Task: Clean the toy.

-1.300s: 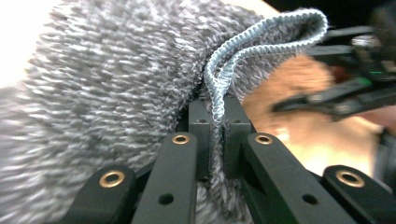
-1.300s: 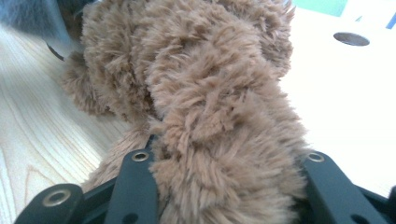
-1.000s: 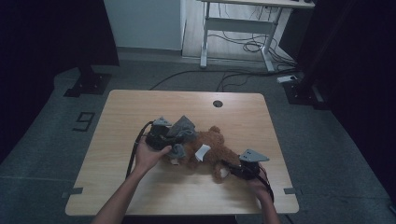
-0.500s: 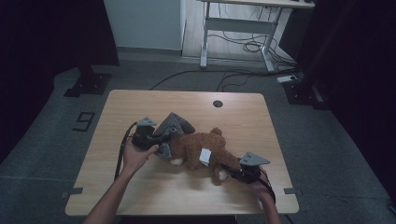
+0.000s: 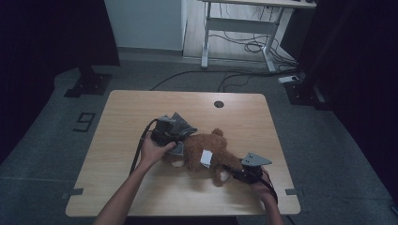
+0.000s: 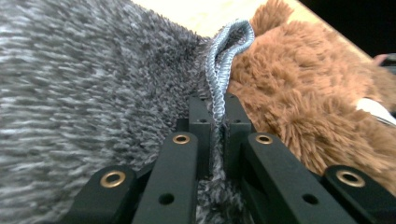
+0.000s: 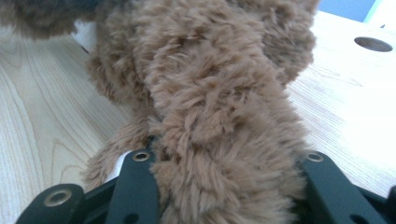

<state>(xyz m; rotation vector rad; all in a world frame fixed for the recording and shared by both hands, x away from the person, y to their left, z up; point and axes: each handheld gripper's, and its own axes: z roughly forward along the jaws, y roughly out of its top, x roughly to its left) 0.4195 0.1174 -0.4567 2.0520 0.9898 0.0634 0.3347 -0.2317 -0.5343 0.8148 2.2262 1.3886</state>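
Observation:
A brown teddy bear (image 5: 206,149) lies on its side in the middle of the wooden table (image 5: 244,117), a white tag (image 5: 205,158) on its body. A grey fuzzy knit garment (image 5: 182,125) covers its left end. My left gripper (image 5: 174,136) is shut on the garment's ribbed hem (image 6: 219,70), which stands pinched between the jaws of the left gripper (image 6: 213,119), with brown fur (image 6: 299,93) just to the right. My right gripper (image 5: 234,171) holds the bear's leg (image 7: 219,121); the jaws of the right gripper (image 7: 229,161) clamp the thick plush from both sides.
A round cable hole (image 5: 218,104) sits near the table's far edge, also in the right gripper view as a cable hole (image 7: 372,44). Bare wood lies left, right and in front of the bear. Behind the table stand a desk frame (image 5: 239,23) and floor cables (image 5: 244,75).
My left gripper swung out to the left with the grey garment, then came back right against the bear. The bear shifted slightly. The right gripper kept its hold on the leg.

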